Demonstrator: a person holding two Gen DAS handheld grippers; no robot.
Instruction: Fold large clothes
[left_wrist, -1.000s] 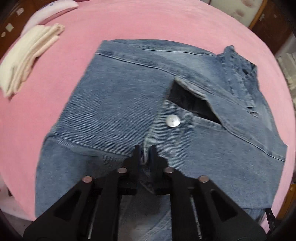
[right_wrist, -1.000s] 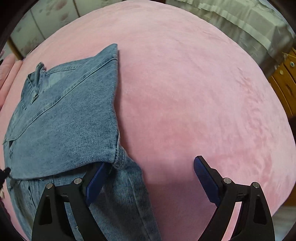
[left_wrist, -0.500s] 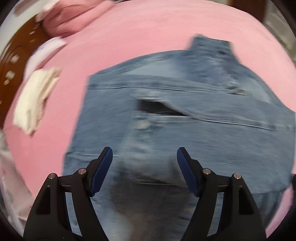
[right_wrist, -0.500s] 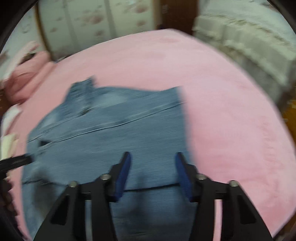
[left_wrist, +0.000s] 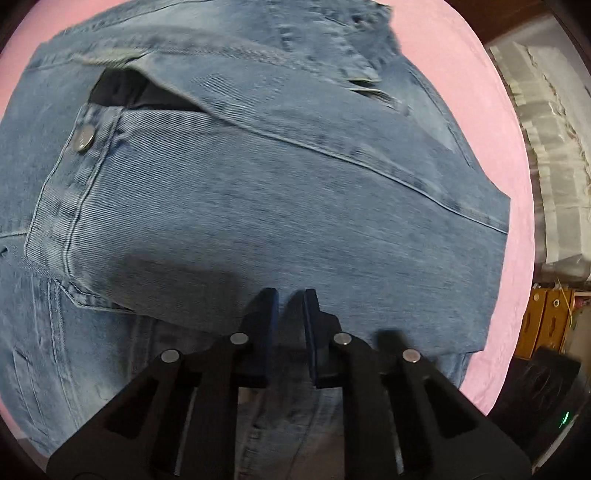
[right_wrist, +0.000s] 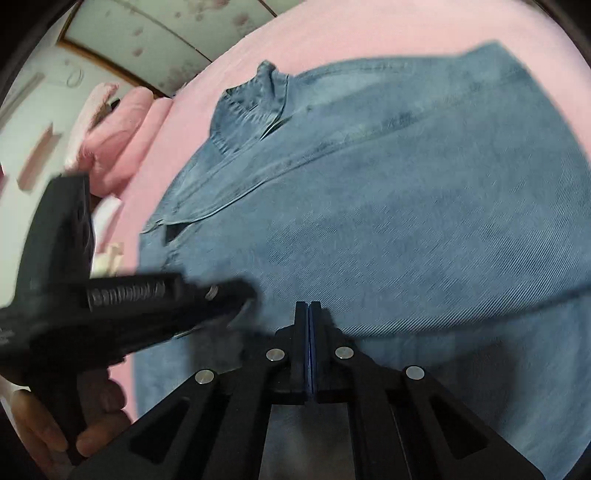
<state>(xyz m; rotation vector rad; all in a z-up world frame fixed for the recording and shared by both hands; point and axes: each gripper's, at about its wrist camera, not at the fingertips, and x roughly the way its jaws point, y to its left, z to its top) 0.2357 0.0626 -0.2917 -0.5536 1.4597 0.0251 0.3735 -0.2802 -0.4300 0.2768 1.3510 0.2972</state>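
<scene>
With the denim jacket (left_wrist: 258, 192) lying part-folded on the pink bed (left_wrist: 517, 155), the left gripper (left_wrist: 289, 314), just narrowed, seems to pinch its near fold while the right gripper (right_wrist: 309, 325) has just closed completely beside it, apparently on that edge, so both should lift evenly.

One denim jacket (left_wrist: 258, 206), two grippers (left_wrist: 287, 302)
</scene>
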